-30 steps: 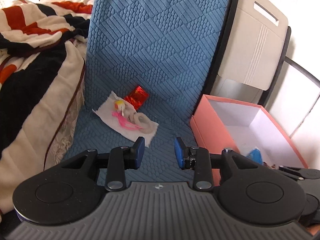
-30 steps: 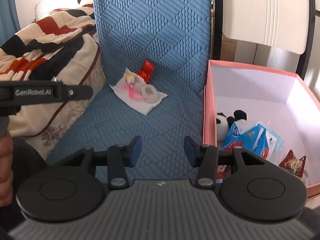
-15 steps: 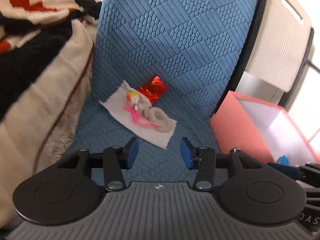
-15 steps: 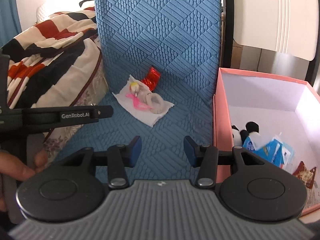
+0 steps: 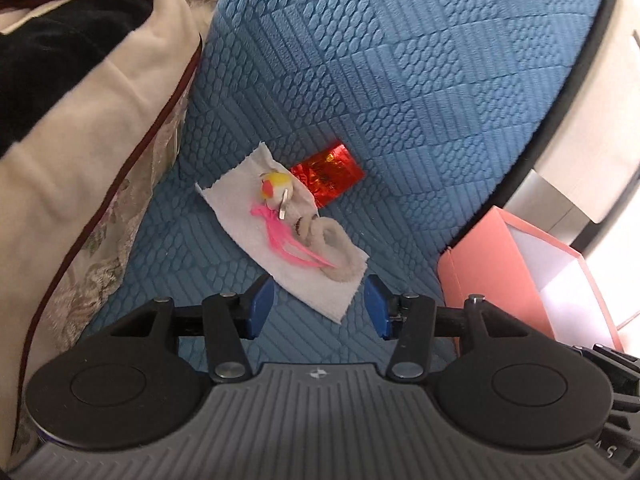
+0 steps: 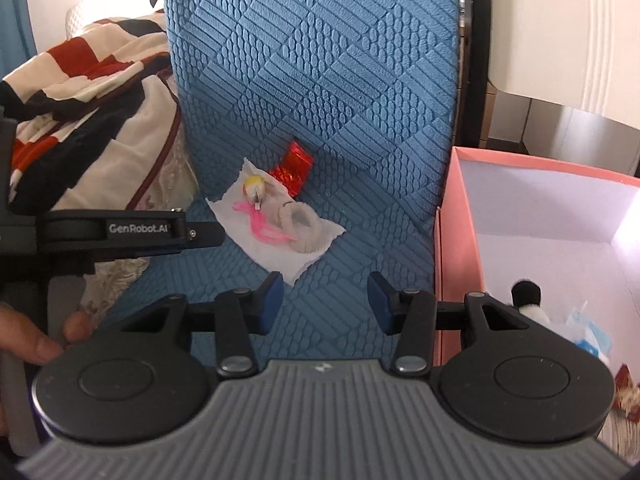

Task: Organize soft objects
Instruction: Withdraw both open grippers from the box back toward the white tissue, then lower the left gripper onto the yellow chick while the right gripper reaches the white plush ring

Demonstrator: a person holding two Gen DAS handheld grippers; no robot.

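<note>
Left to do: white tissue [image 5: 256,216] carrying a fluffy cream ring [image 5: 340,246], pink feather [image 5: 286,236] and small yellow-red toy [image 5: 274,189], on the blue cushion [image 5: 400,80], far of both grippers; red foil packet [image 5: 327,172] just beyond.
Done: panda plush [image 6: 526,300] and blue packet [image 6: 590,336] inside the pink box [image 6: 448,248], right.
Left gripper [image 5: 318,304]: half-spread, just been opening, nothing between, near tissue edge.
Right gripper [image 6: 325,300]: half-spread, empty.
Progress: likely past midway.

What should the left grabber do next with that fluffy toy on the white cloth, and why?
Probably ease the left gripper forward and down until its fingers straddle the fluffy toy on the white cloth. The fingers have just been opening, nothing sits between them, and the toy lies just ahead. The pink box beside the blue cushion already holds other soft things.
</note>
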